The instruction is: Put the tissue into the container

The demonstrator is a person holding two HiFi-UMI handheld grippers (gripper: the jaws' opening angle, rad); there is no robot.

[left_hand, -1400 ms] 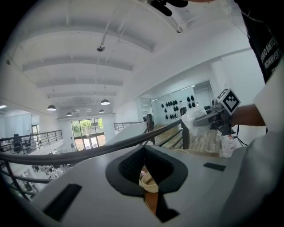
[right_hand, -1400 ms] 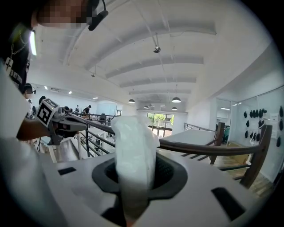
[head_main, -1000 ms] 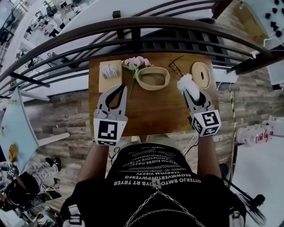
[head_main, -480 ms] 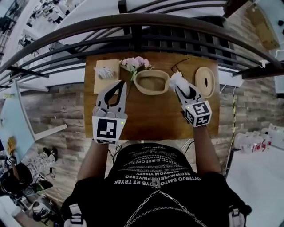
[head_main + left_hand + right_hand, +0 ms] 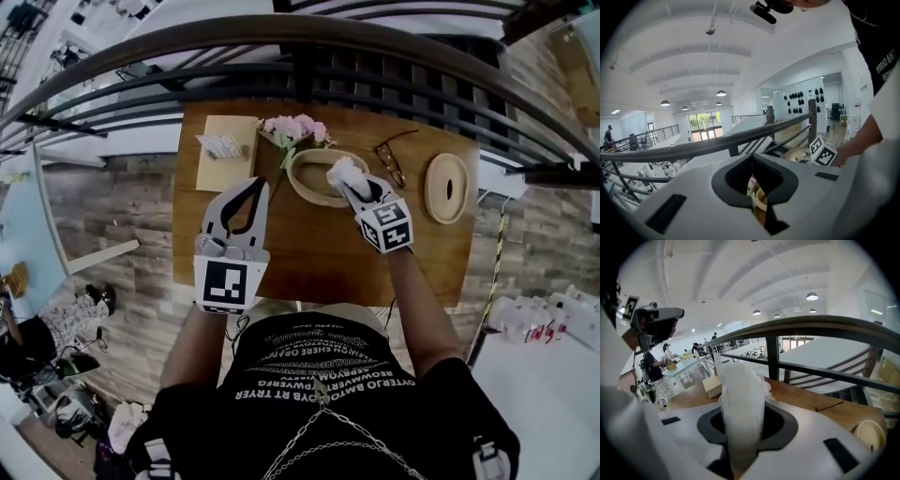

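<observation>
A crumpled white tissue [image 5: 343, 172] sticks up from my right gripper [image 5: 351, 185], whose jaws are shut on it. It hangs over the right rim of the oval beige container [image 5: 312, 180] at the back middle of the wooden table [image 5: 319, 253]. In the right gripper view the tissue [image 5: 740, 394] fills the gap between the jaws and hides the container. My left gripper [image 5: 253, 187] sits left of the container with its tips together and nothing held. Through its narrow slit, the left gripper [image 5: 754, 187] view shows a bit of the flowers and the container.
A round beige lid [image 5: 446, 187] lies at the table's right, glasses [image 5: 392, 161] between it and the container. Pink flowers [image 5: 295, 129] lie behind the container, and a tissue pack on a pale box [image 5: 225, 150] sits at the back left. A dark railing [image 5: 309, 66] runs behind the table.
My right gripper has carried the tissue leftward, from beside the round lid to over the container's right rim. The left gripper has stayed about where it was.
</observation>
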